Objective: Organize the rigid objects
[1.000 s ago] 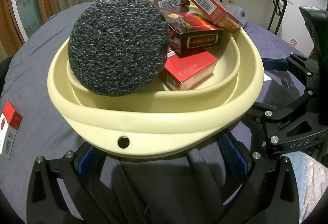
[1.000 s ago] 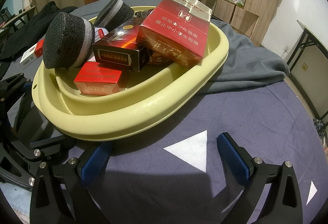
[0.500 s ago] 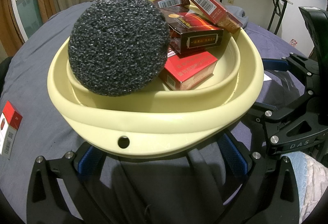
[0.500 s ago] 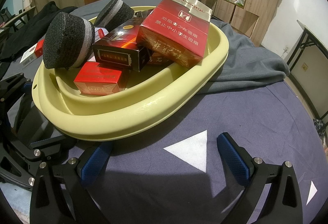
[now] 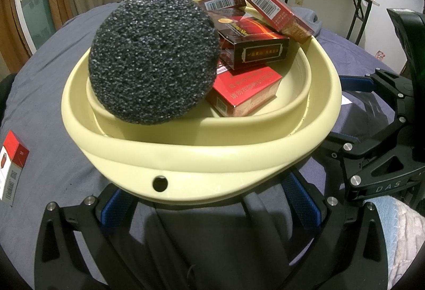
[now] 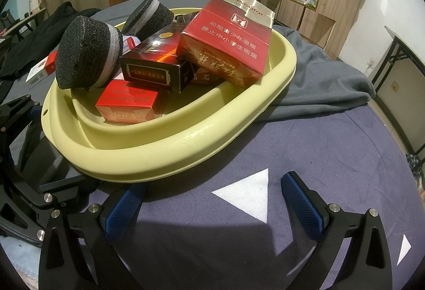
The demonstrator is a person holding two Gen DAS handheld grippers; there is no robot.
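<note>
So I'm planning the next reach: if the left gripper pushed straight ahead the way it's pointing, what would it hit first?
The left gripper would most likely meet the yellow basin first, at its near outer wall by the small hole; its open fingers already sit under that rim.

The basin (image 5: pixel 202 157) sits directly ahead of the left claw (image 5: pixel 209 199), its near rim above the spread fingers; inside, a round sponge (image 5: pixel 154 59) leans at the near left, a flat box (image 5: pixel 244 93) lies to its right, a second box (image 5: pixel 255 48) rests on that one, and a tall box (image 5: pixel 276 11) leans on the far right rim; a loose box (image 5: pixel 13 165) lies on the cloth far left of the claw; ahead and left of the right claw (image 6: pixel 212 205) lies the same basin, a second sponge (image 6: pixel 148 18) at its far side, a folded cloth (image 6: pixel 318 83) behind it.
</note>
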